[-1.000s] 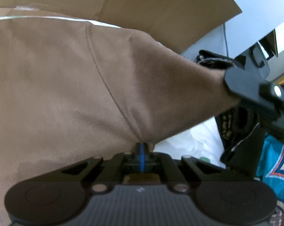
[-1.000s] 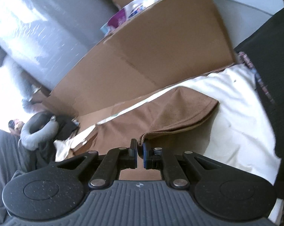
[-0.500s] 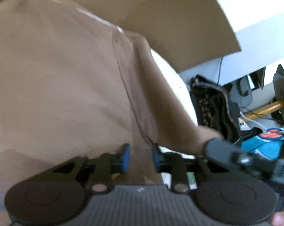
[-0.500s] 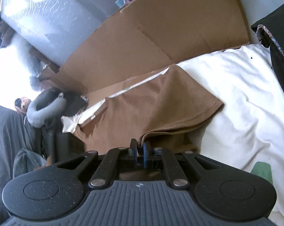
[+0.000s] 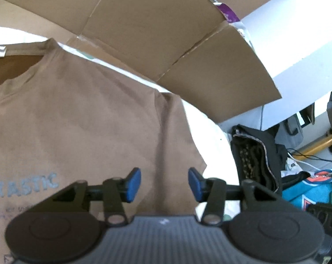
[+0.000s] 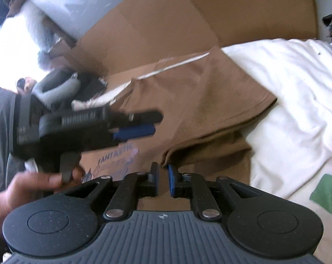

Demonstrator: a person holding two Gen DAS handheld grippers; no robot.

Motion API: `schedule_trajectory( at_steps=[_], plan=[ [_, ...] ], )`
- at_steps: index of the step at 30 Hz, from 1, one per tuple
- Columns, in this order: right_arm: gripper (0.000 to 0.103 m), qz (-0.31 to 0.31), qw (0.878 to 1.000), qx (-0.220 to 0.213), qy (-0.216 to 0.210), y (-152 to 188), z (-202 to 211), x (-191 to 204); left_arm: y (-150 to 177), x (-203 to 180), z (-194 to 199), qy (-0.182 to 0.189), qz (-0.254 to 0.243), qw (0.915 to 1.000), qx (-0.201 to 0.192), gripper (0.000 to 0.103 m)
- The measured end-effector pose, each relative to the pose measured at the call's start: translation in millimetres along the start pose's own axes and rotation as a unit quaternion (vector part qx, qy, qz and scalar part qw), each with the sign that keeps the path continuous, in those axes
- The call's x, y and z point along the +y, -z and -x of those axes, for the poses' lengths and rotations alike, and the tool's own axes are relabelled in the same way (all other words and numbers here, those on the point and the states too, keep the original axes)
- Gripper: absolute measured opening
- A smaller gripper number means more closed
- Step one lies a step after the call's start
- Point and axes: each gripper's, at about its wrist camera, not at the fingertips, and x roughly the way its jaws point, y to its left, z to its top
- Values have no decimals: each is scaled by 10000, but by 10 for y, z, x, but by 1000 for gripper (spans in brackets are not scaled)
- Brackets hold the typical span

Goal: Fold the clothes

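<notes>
Nearest, the right gripper (image 6: 163, 180) has its jaws almost closed, pinching a folded edge of the brown printed cotton T-shirt (image 5: 88, 121), evidently to hold the fold. The left gripper (image 5: 164, 183) hangs over the shirt with jaws spread, gripping nothing. Beyond, the shirt lies on a white sheet (image 6: 298, 92), one sleeve turned inward, before brown cardboard panels (image 5: 166, 33).

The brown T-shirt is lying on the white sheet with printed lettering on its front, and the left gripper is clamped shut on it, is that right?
Not quite. In the left wrist view the left gripper is open, its blue pads spread apart above the brown T-shirt, gripping nothing. The rest holds: the shirt lies on the white sheet and shows printed lettering.
</notes>
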Motion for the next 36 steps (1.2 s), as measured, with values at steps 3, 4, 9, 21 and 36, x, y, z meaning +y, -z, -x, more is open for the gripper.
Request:
schedule_trajectory(
  at_steps=[3,4,9,21,36],
  plan=[
    [24,106,9999,55,9,54,27,19,31,-45,-27,-31,-107,9999,78,56],
    [24,127,9999,47,62,66,45,7,55,-42,-10,-77,-200,9997,120,56],
    [24,139,9986,-67,514,69,126,-126,167,-76,-54,-250,-547,9977,301,58],
    [26,573,9862,187,1540,-12,-83,-439,377,-337,-244,-593,-1725,9811,644,53],
    [26,1288,9751,273,1782,-44,-280,-459,459,-205,-116,-1067,-1383,9833,514,6]
  ],
)
